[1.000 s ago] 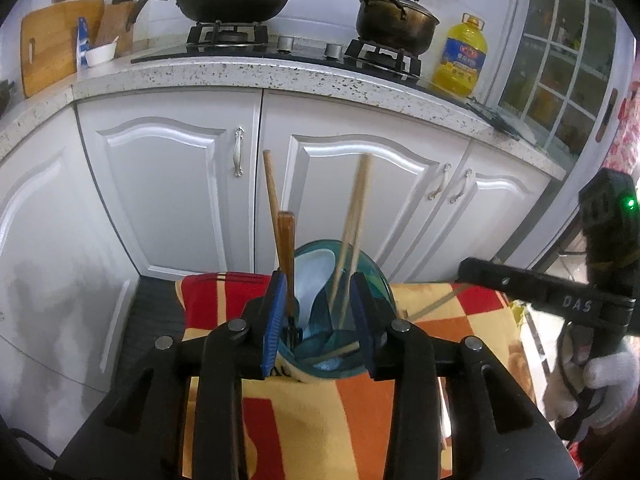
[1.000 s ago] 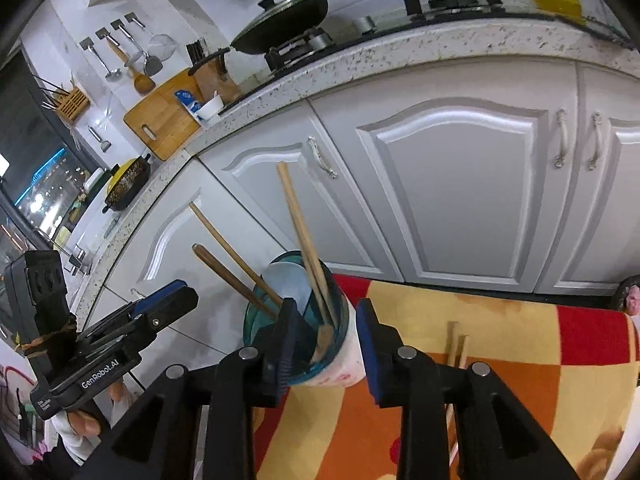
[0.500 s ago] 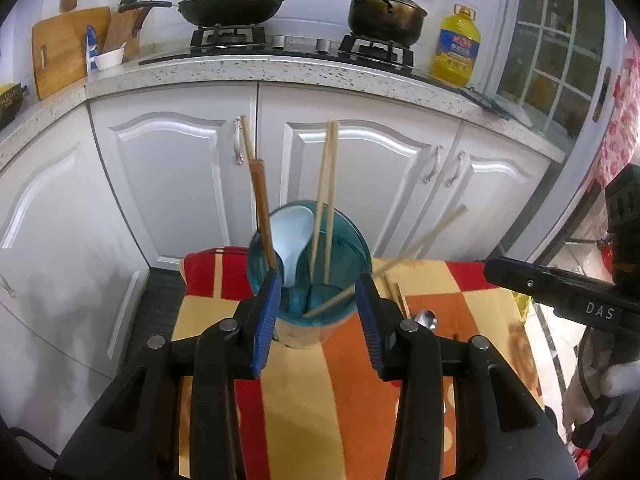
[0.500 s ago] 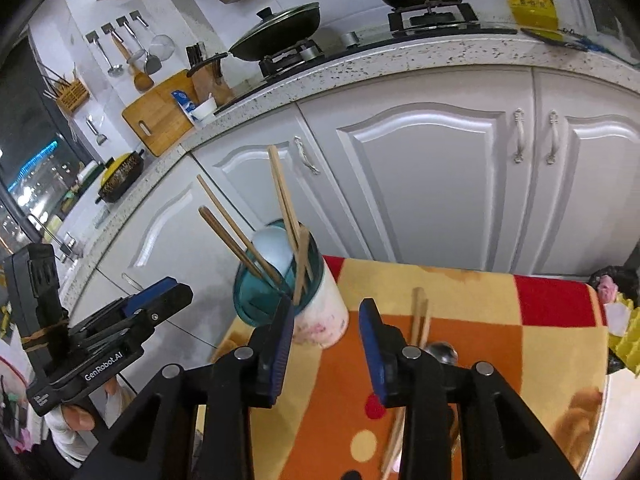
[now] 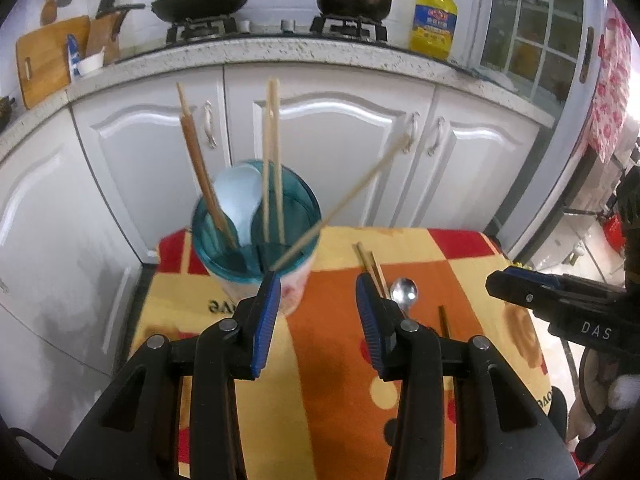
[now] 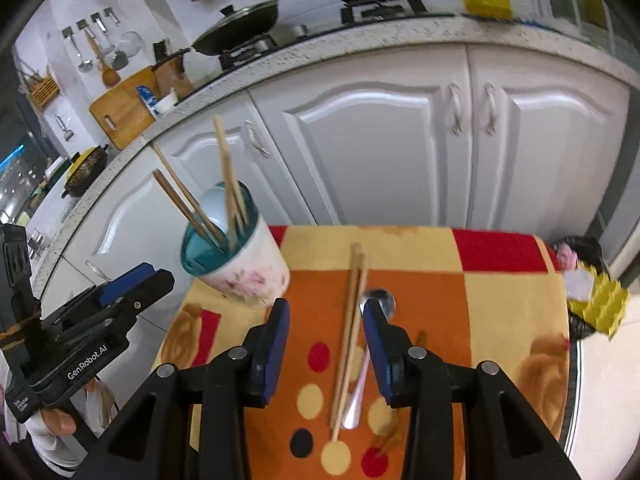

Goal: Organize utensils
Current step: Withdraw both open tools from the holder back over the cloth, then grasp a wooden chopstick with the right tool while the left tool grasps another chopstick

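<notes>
- The left claw (image 5: 316, 304) hangs wide open and empty over the tabletop's orange, yellow and red patterned cloth (image 5: 320, 344); the teal-rimmed white utensil cup (image 5: 256, 256) stands just beyond its left finger, at the cloth's far-left corner.
- Wooden chopsticks (image 5: 270, 160) and a pale spoon (image 5: 236, 200) lean inside the cup.
- The right claw (image 6: 324, 320), equally spread and empty, straddles a loose pair of wooden chopsticks (image 6: 350, 320) and a silver metal spoon (image 6: 380, 300) lying on the cloth, right of the cup.
- White cabinet doors (image 6: 380, 152) rise behind.
</notes>
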`<act>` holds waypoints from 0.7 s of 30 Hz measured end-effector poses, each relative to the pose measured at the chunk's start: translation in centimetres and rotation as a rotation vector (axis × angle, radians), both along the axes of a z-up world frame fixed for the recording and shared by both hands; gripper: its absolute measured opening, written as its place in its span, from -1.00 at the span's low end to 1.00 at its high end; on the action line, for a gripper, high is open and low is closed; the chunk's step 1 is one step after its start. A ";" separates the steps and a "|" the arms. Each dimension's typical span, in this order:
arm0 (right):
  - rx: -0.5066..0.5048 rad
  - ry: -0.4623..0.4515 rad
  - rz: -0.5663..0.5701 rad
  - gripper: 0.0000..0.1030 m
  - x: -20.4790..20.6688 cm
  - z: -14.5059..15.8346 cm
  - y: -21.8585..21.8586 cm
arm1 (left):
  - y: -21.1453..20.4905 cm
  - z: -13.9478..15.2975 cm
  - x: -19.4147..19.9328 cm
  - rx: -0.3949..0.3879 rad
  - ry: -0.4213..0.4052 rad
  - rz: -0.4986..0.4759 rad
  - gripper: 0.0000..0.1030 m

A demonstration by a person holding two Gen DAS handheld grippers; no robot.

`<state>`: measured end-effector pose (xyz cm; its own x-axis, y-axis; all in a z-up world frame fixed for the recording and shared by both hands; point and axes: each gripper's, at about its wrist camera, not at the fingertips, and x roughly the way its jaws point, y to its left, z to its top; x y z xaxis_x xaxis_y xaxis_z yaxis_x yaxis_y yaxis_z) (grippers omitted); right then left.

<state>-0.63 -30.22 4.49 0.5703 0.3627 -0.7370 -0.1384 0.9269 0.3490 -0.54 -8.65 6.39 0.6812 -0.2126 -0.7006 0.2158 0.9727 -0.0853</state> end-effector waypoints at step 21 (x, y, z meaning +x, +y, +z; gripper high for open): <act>-0.033 0.222 0.105 -0.68 5.0 -11.6 3.2 | 1.8 -6.4 0.8 -0.043 0.187 0.018 -0.26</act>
